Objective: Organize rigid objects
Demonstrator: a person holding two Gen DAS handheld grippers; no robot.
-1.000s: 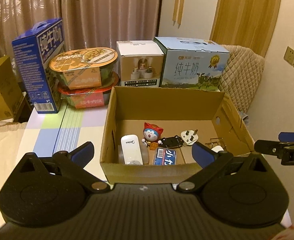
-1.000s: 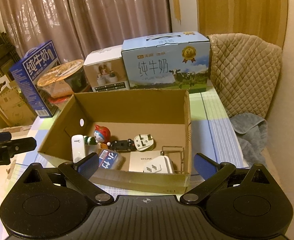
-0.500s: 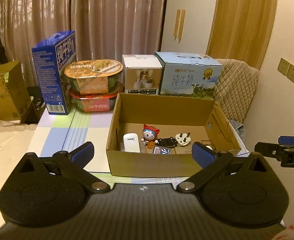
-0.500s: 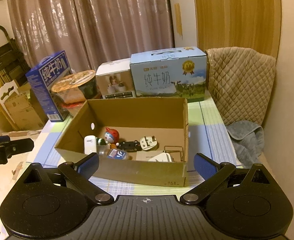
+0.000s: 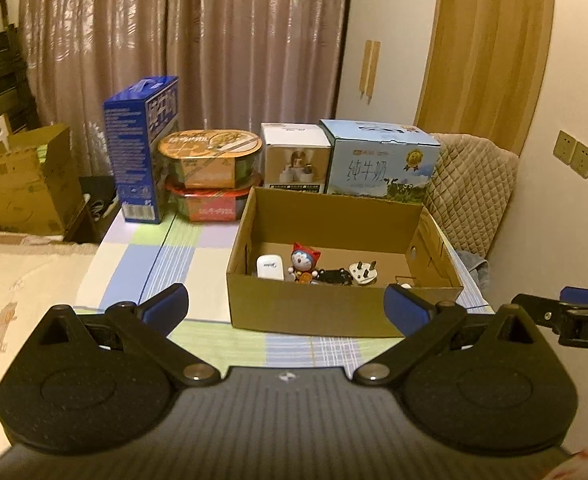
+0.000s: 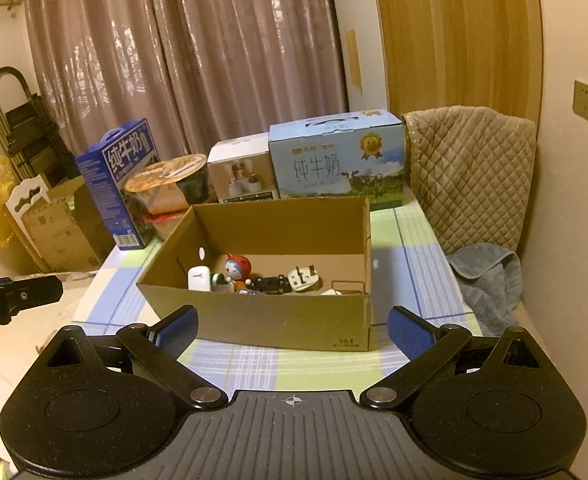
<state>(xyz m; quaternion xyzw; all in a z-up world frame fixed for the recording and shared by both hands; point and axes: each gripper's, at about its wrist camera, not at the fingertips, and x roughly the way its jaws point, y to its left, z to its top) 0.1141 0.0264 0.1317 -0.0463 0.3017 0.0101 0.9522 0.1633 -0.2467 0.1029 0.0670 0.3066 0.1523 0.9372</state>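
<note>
While both grippers hang short of the near edge of the bench, nothing is held.
Left gripper: jaws spread wide, nothing between them; blue pads on both fingers.
Right gripper: jaws likewise released and bare; its tip also shows at the right edge of the left wrist view.
Cardboard box: open-topped, on the checked cloth of the bench, toward the right side, near its front edge.
Box contents, along the floor: white Midea device upright at the left wall; blue cat figurine with red hood just beside it; black item, type unclear; white three-pin plug lying pins up; thin wire frame near the right wall.
Back edge of bench: dark blue milk carton at left, two stacked noodle bowls, small white box, light blue milk carton.
Right of bench: quilted cover, grey towel below it.
</note>
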